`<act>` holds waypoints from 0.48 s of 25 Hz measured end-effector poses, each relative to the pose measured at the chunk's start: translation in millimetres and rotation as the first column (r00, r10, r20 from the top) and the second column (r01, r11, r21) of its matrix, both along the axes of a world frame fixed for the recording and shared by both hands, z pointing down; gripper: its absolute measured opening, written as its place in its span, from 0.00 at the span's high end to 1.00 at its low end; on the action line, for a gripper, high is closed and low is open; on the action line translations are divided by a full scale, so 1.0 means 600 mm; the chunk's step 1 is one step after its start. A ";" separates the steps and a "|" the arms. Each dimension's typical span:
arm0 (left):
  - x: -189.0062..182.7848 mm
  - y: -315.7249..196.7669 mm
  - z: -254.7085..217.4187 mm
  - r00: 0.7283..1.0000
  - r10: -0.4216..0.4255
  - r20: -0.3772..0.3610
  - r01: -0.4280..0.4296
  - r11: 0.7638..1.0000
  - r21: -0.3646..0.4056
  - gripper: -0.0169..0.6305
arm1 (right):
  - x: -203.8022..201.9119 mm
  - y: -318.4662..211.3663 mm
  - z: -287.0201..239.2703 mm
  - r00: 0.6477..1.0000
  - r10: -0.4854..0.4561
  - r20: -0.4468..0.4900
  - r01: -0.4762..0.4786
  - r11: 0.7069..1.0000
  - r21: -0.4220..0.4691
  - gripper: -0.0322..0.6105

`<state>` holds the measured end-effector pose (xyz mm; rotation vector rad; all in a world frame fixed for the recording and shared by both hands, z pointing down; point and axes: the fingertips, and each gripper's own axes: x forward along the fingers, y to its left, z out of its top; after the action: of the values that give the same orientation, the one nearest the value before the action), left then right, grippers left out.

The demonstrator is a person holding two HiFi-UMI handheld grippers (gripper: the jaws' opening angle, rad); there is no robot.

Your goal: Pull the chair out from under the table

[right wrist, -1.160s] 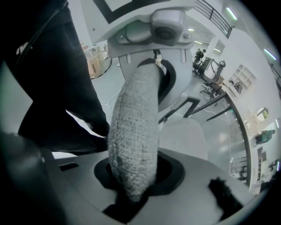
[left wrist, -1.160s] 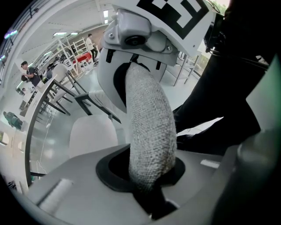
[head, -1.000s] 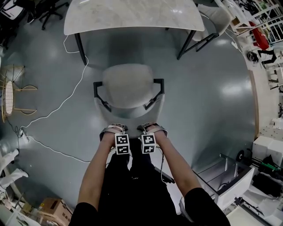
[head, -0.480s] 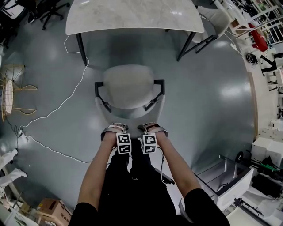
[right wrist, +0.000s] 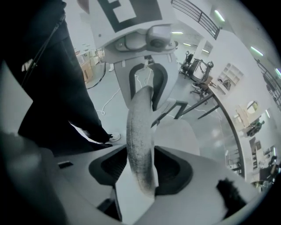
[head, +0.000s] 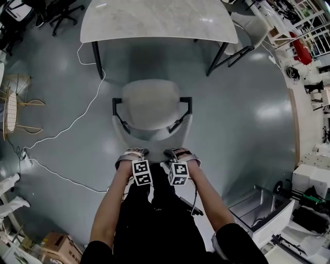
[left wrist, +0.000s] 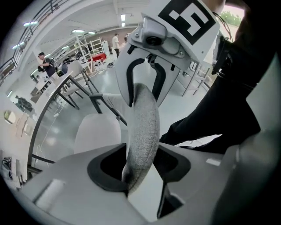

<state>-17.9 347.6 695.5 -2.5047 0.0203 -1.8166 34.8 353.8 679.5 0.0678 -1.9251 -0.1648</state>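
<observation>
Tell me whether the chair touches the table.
Apart. The head view shows a strip of bare floor between the chair and the table, clear of its near edge and legs.

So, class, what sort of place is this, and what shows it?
Probably an open lab or workshop hall: a white cable trailing over grey floor, metal racks at the edge, office chairs beyond the table.

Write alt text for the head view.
From above, a person holds the left gripper and right gripper over the backrest of a pale chair standing clear of the table. Their jaws have just been opening, the backrest between them.
</observation>
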 end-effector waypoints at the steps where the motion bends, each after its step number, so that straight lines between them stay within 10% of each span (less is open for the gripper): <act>1: -0.003 0.001 -0.009 1.000 -0.010 -0.007 0.010 1.000 0.005 0.68 | 0.002 0.001 -0.011 1.000 0.013 0.011 -0.013 1.000 0.002 0.65; 12: -0.030 -0.031 -0.156 0.957 -0.219 -0.189 0.232 0.971 0.050 0.68 | -0.009 -0.048 -0.200 0.871 0.379 0.314 -0.386 0.922 -0.043 0.65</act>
<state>-36.0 329.0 602.0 -2.7030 0.3874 -1.6144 29.2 324.8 559.3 0.5162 -2.1862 0.1007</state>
